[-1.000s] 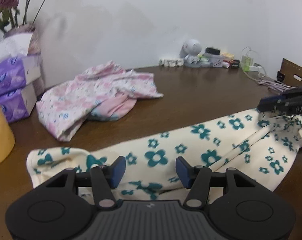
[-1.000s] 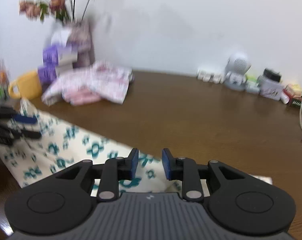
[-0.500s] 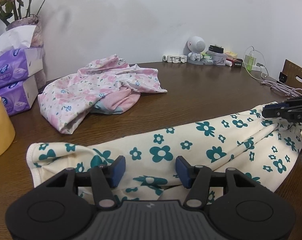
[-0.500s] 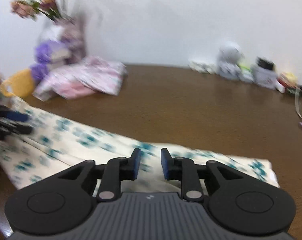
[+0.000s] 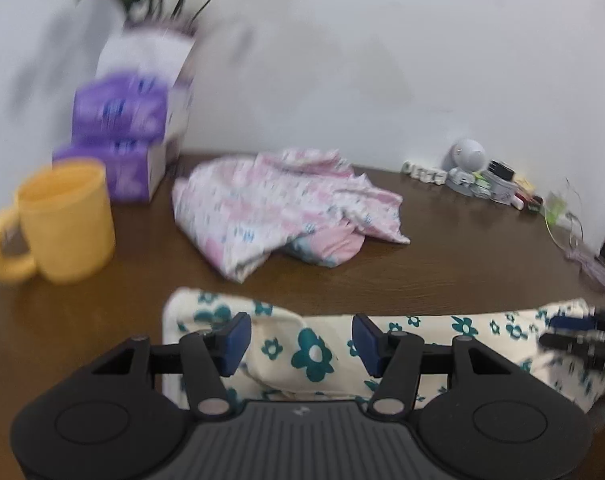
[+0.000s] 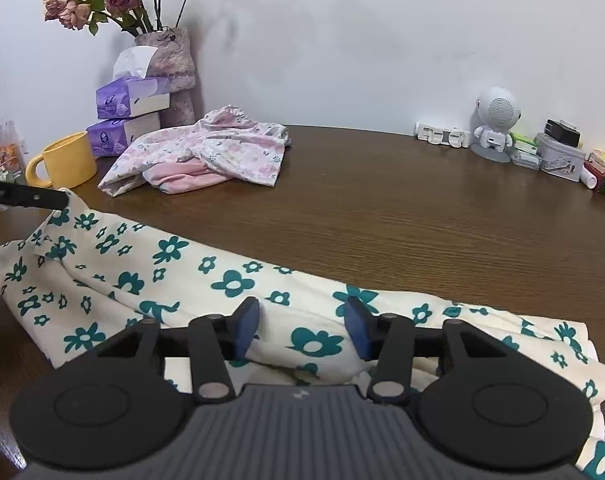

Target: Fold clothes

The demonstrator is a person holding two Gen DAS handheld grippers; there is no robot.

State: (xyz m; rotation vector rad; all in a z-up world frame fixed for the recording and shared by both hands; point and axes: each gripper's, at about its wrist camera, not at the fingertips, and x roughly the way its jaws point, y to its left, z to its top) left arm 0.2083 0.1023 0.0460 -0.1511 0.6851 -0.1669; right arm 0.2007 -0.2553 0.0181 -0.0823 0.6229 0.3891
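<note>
Jaws of the left gripper (image 5: 298, 338) stand wide apart over the cream flowered garment (image 6: 206, 276) – holding nothing, as far as the blur shows. The garment lies lengthwise across the brown tabletop (image 6: 402, 208). The right gripper (image 6: 302, 322) – jaws parted too – hovers over its other end.

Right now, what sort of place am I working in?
Likely a home, at a lived-in wooden table against a white wall. Clues: stacked tissue boxes beside a vase of dried roses, a yellow mug, and crumpled pink floral clothes waiting to be folded.
</note>
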